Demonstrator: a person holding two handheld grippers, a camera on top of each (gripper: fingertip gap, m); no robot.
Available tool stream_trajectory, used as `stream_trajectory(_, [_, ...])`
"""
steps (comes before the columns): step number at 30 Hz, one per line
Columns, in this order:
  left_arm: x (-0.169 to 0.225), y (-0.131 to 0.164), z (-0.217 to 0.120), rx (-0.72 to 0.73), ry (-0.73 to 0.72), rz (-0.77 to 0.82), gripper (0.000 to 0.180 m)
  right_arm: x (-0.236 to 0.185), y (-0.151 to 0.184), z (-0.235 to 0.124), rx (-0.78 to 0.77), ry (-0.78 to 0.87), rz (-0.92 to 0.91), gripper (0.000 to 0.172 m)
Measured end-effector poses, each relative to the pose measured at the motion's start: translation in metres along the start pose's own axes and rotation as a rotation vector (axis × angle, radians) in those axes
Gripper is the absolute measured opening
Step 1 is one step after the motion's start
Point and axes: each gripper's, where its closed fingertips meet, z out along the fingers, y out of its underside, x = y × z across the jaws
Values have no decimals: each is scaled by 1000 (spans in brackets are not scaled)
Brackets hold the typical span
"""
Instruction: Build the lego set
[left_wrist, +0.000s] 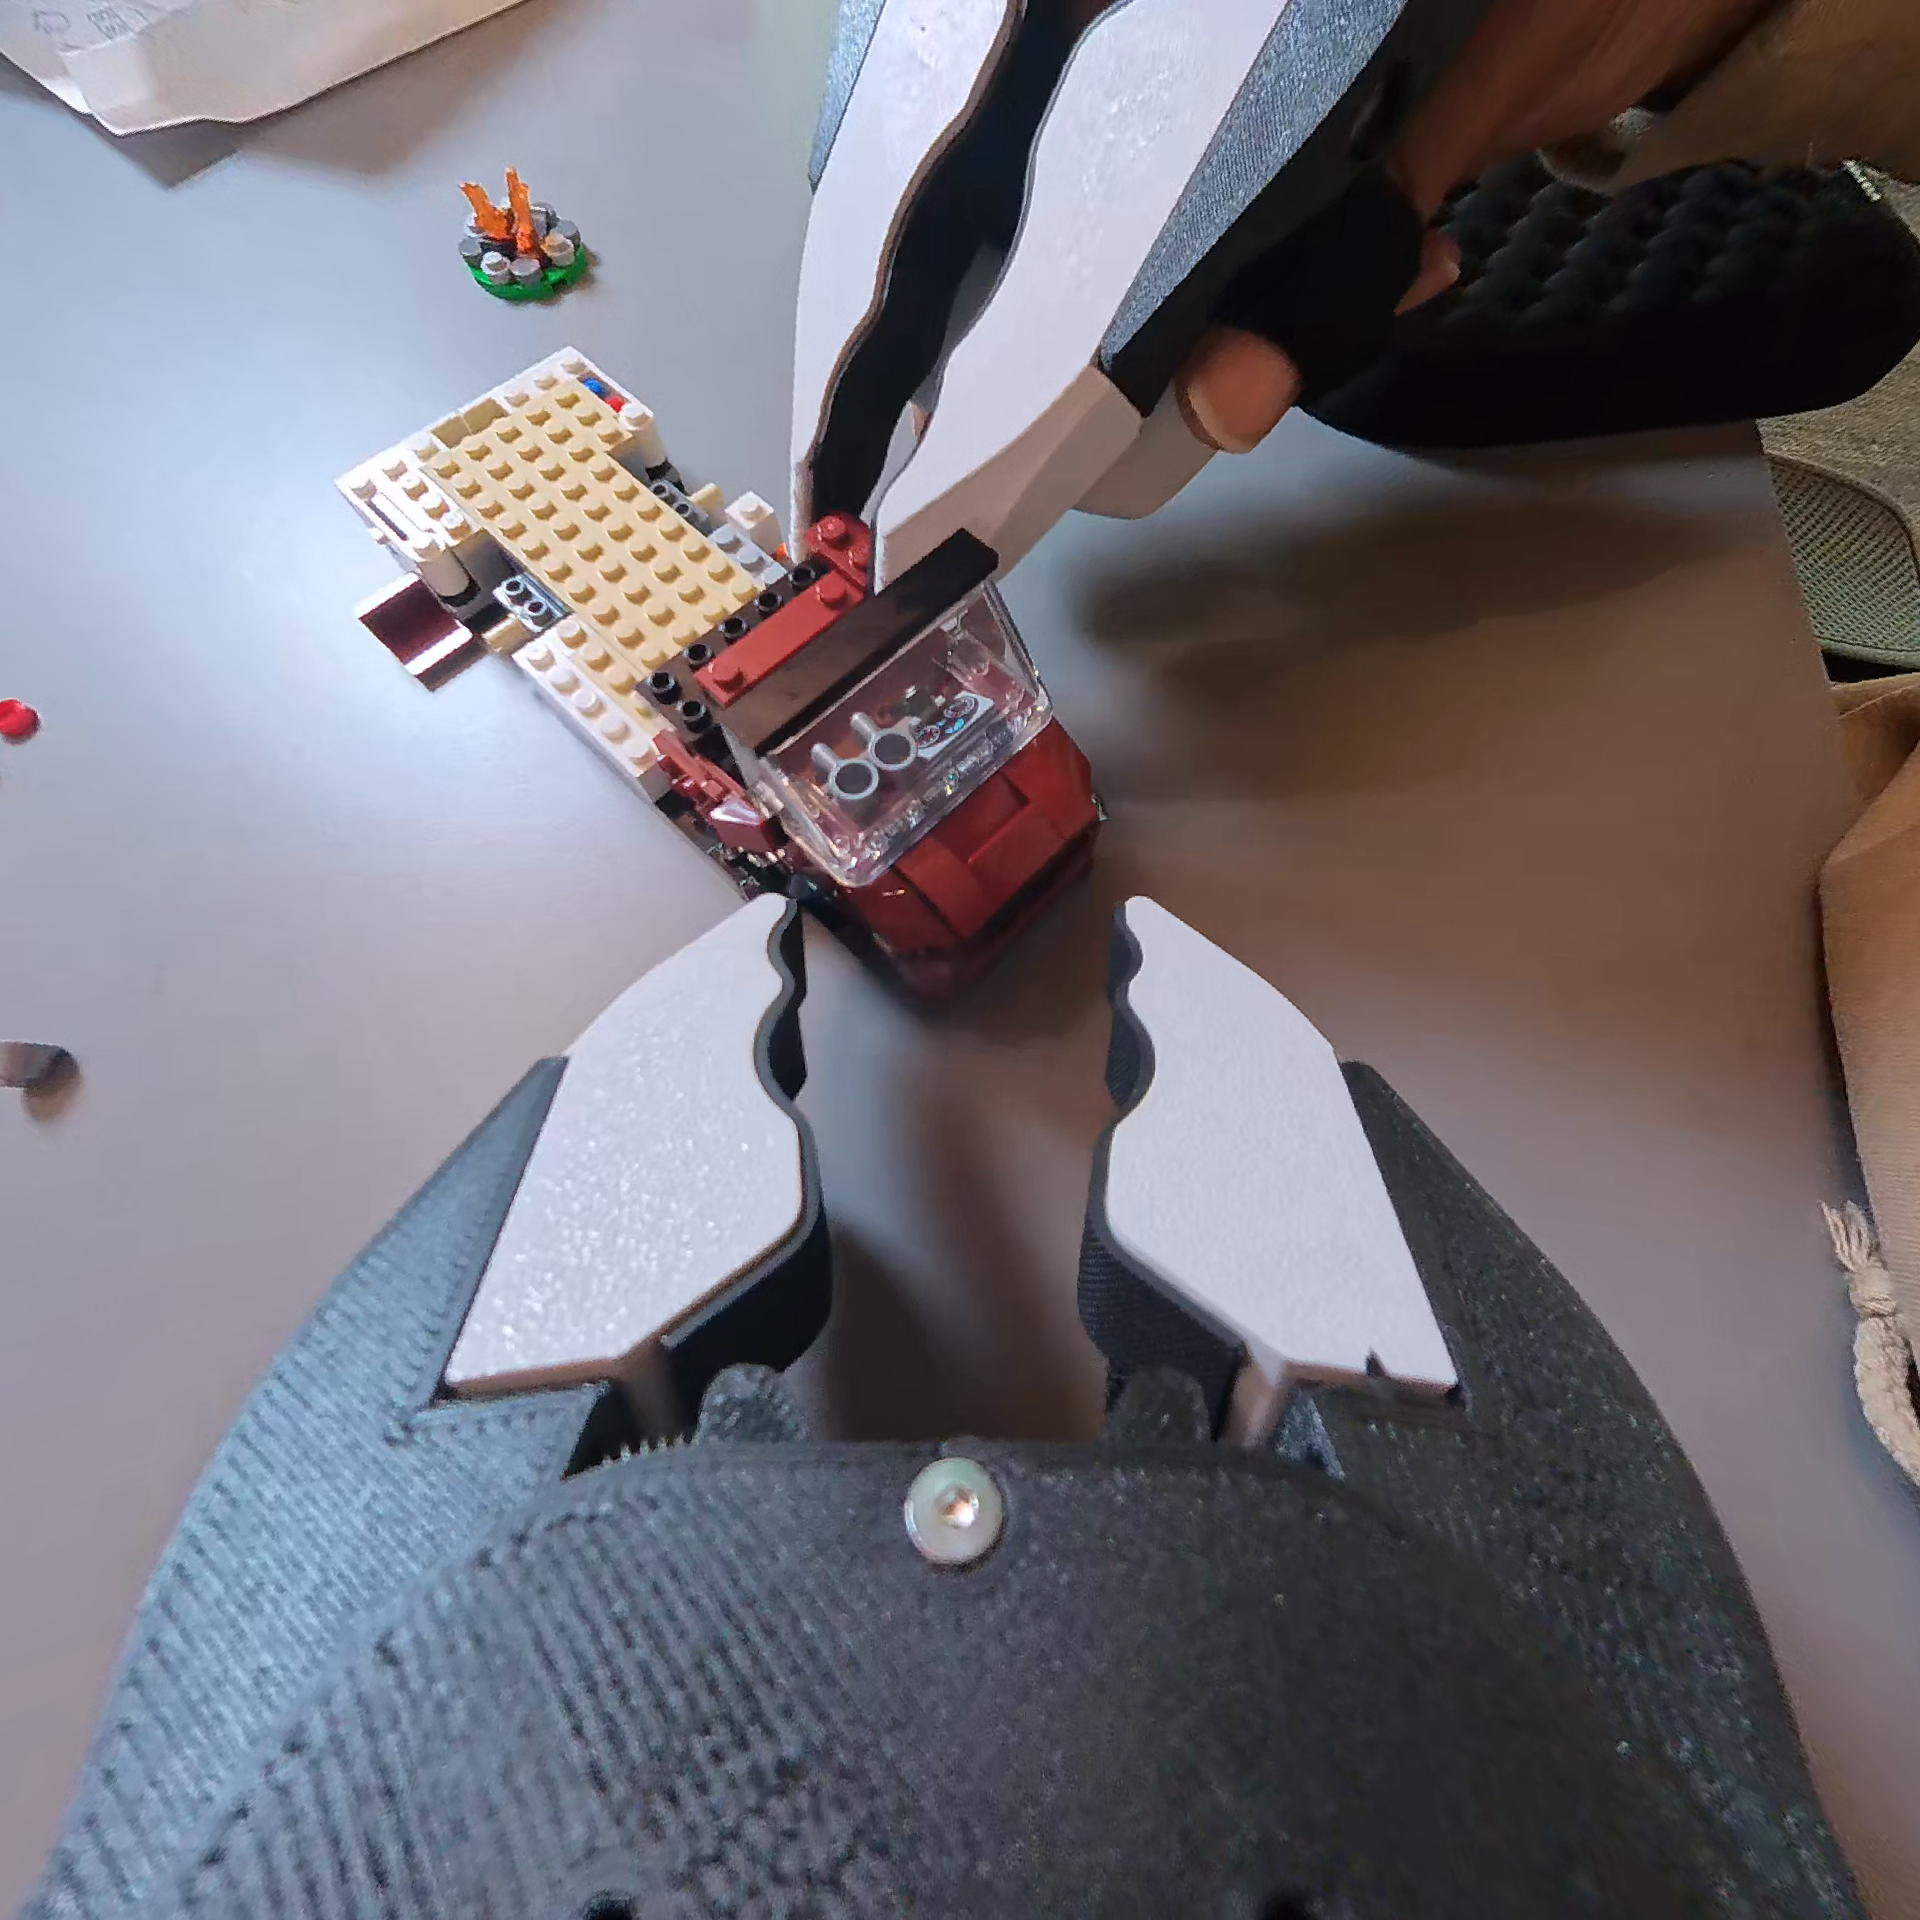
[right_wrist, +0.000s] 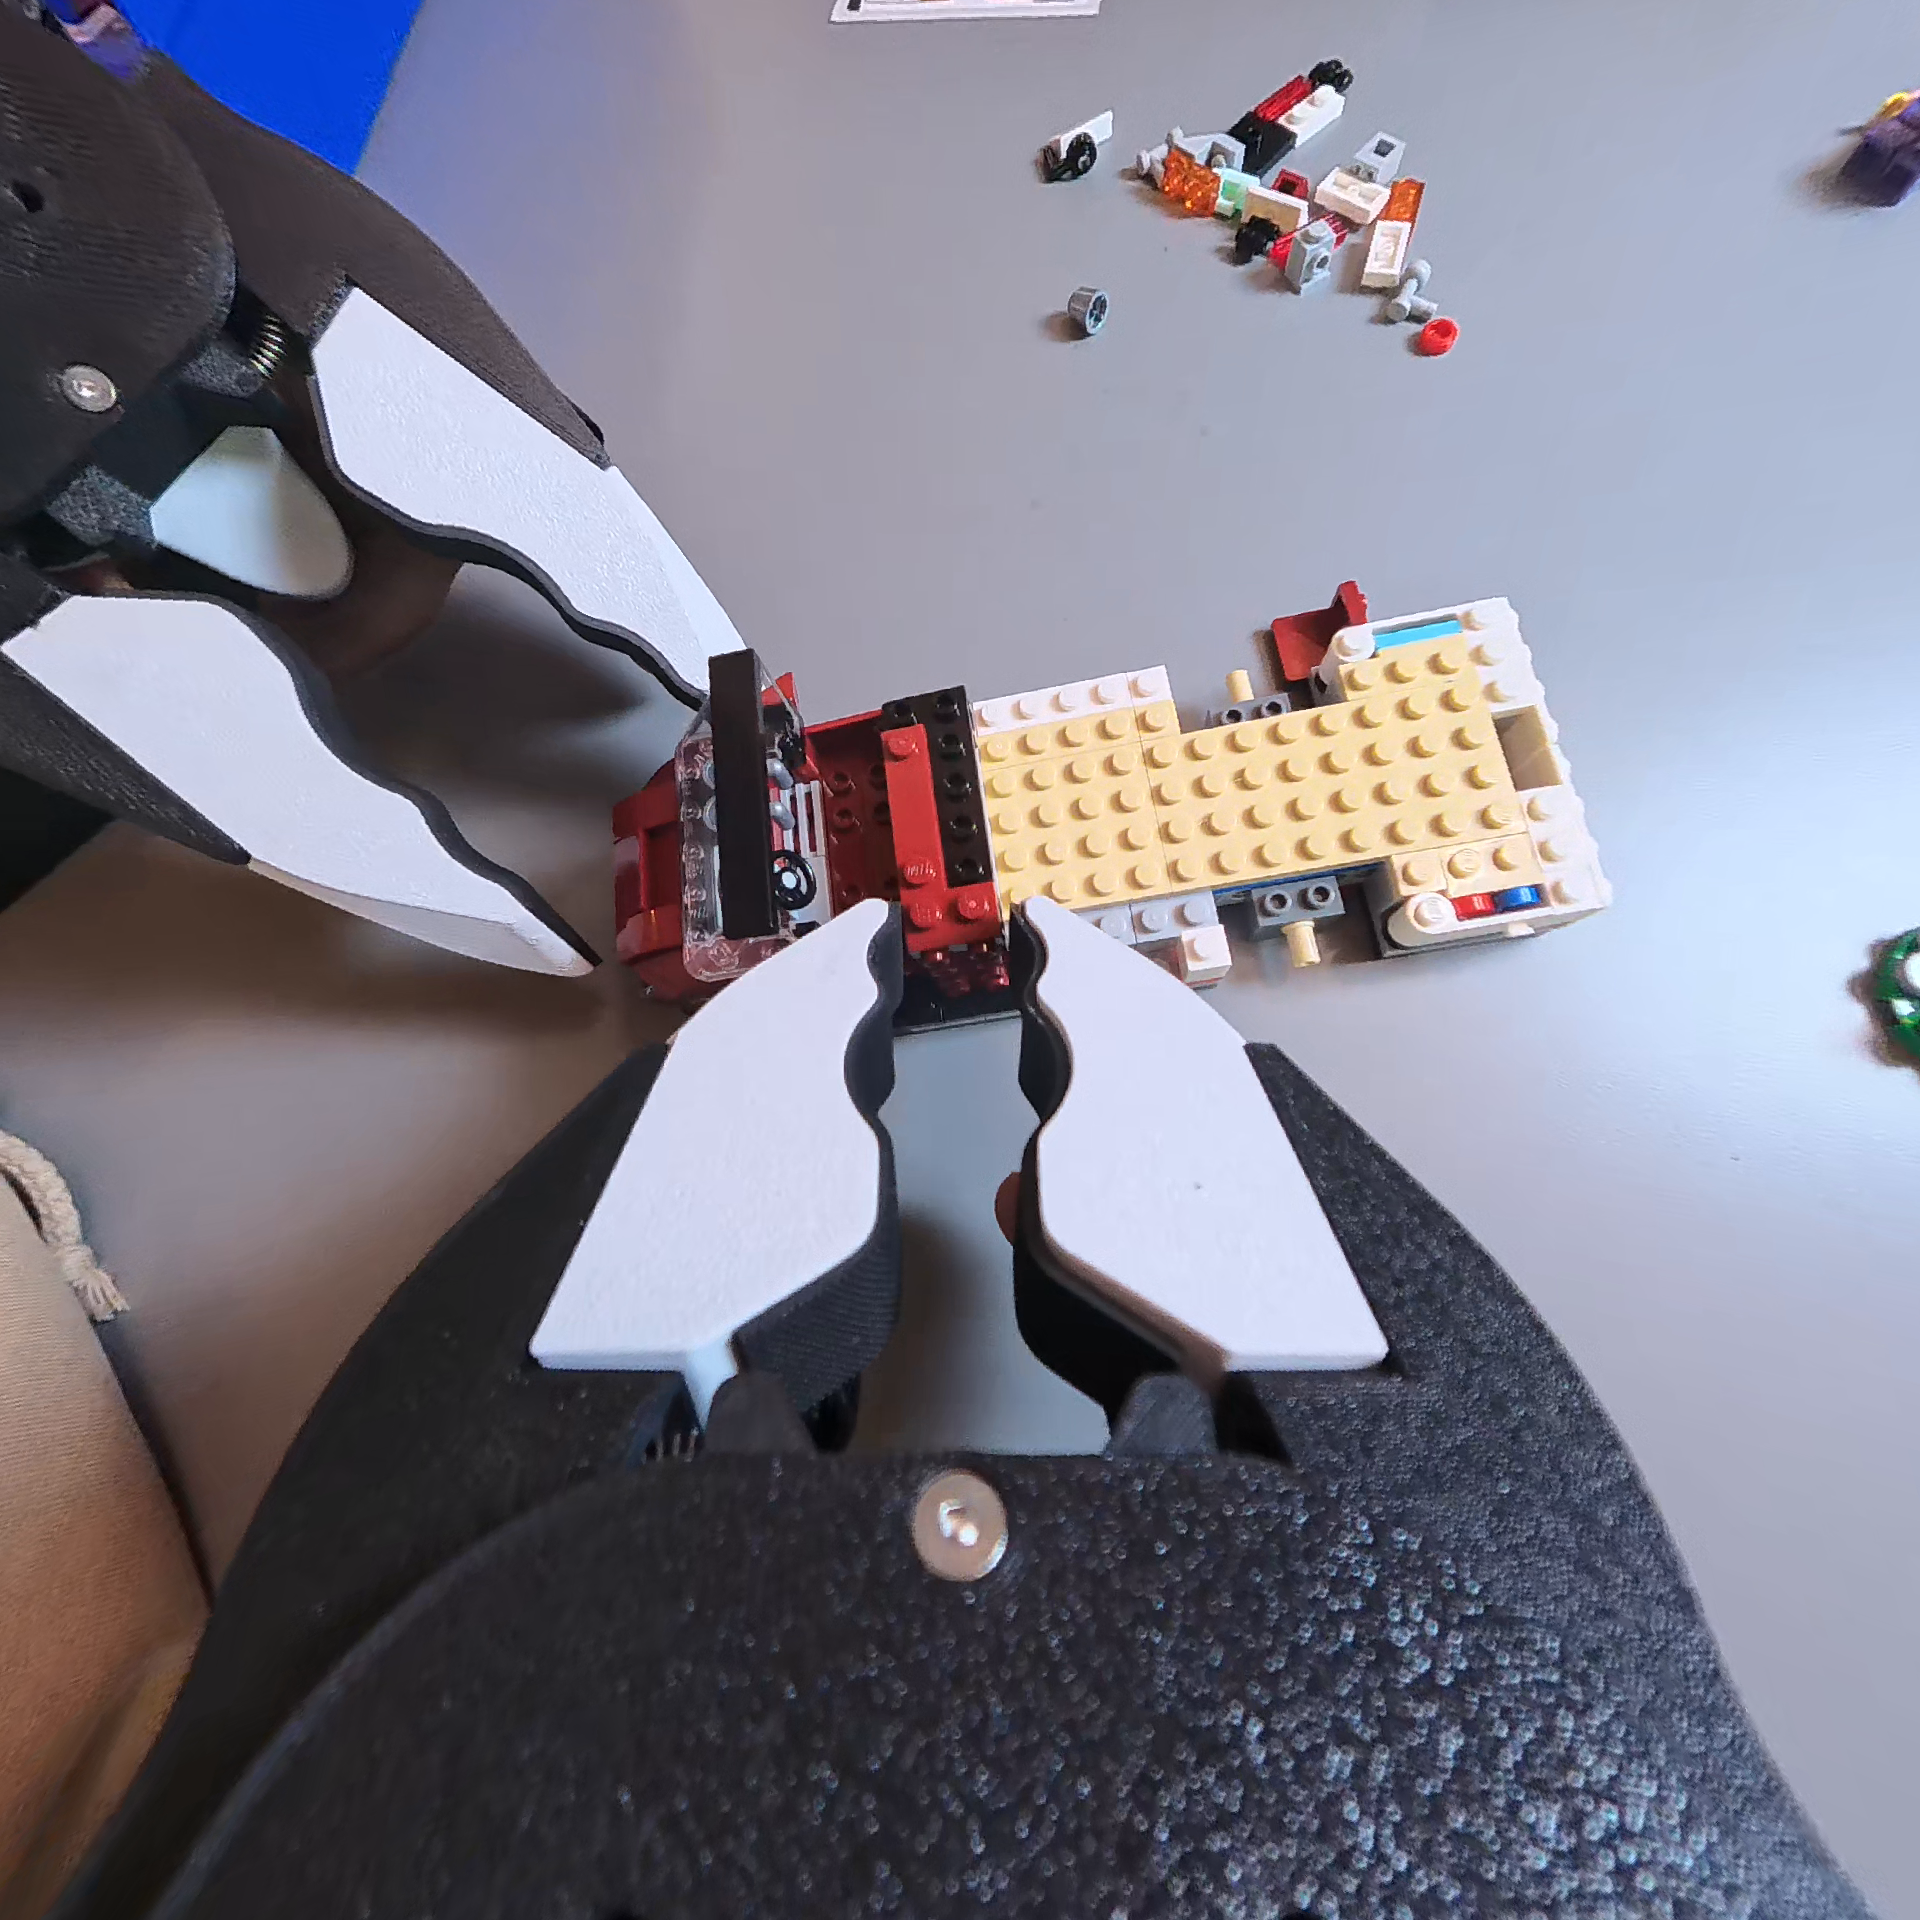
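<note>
A brick truck lies on the grey table (left_wrist: 260, 935), with a dark red cab (left_wrist: 966, 862), a clear windscreen (left_wrist: 914, 748) and a tan studded bed (left_wrist: 582, 520). My left gripper (left_wrist: 956, 920) is open. Its fingertips straddle the cab's front without pressing on it, as the right wrist view also shows (right_wrist: 649, 826). My right gripper (right_wrist: 956, 920) is shut on a red brick (right_wrist: 906, 810) on the truck's side, just behind the cab (right_wrist: 644, 862). In the left wrist view it comes down from above (left_wrist: 844, 545), and its tips pinch that red brick (left_wrist: 774, 649).
A small campfire model (left_wrist: 525, 244) and a paper sheet (left_wrist: 208, 52) lie at the far left. A pile of loose bricks (right_wrist: 1288, 197), a grey wheel (right_wrist: 1088, 310) and a red stud (right_wrist: 1437, 335) lie beyond the truck. Beige cloth (left_wrist: 1870, 883) borders the table's edge. Across from one pair of fingers to the other is roughly 6 centimeters.
</note>
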Motion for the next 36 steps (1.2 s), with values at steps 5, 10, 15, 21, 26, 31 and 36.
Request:
stream_trajectory(5, [0,1,0,-2,6,-7,56,0,0,0,2,-7,-4,19])
stream_trajectory(10, [1,2,1,-6,6,-6,56,0,-1,1,5,-18,-11,21])
stream_trajectory(15, [0,2,1,-5,5,-8,56,-1,-3,1,20,-30,-33,22])
stream_trajectory(21, [0,3,1,-5,4,-10,55,-3,-8,-4,64,-69,-59,27])
stream_trajectory(26, [0,4,2,-8,4,-11,55,-8,-16,-20,134,-134,-60,34])
stream_trajectory(31, [0,2,3,-3,-2,-28,58,0,-17,-27,128,-126,-47,14])
stream_trajectory(36, [-7,-4,7,0,-48,-59,73,-3,-9,-16,40,-105,-116,0])
